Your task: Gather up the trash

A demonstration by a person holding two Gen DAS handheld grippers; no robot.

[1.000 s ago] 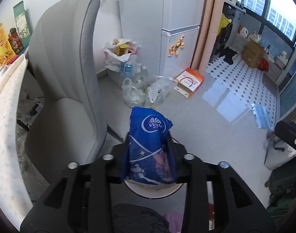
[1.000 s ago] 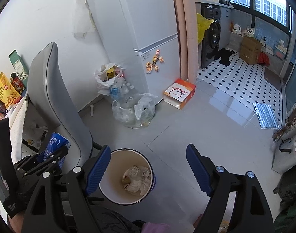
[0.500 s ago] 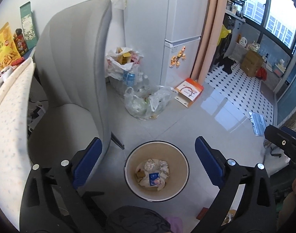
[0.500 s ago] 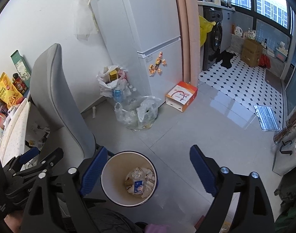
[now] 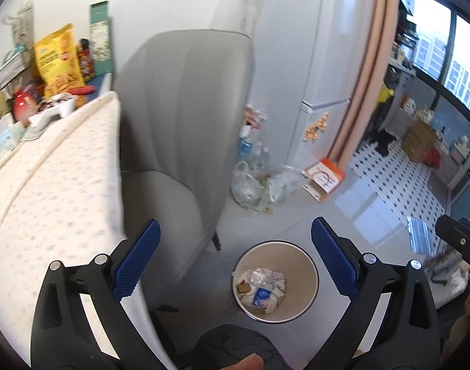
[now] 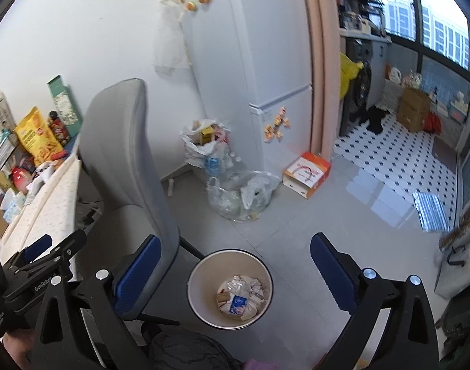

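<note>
Blue packet [image 5: 262,296] now binned (magnets right-view only)

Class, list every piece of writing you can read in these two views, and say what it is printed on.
"GenRobot": on the black frame of the left gripper, right wrist view.
Too blurred to read: print on the yellow snack bag, the orange box and the blue packet in the bin.
</note>
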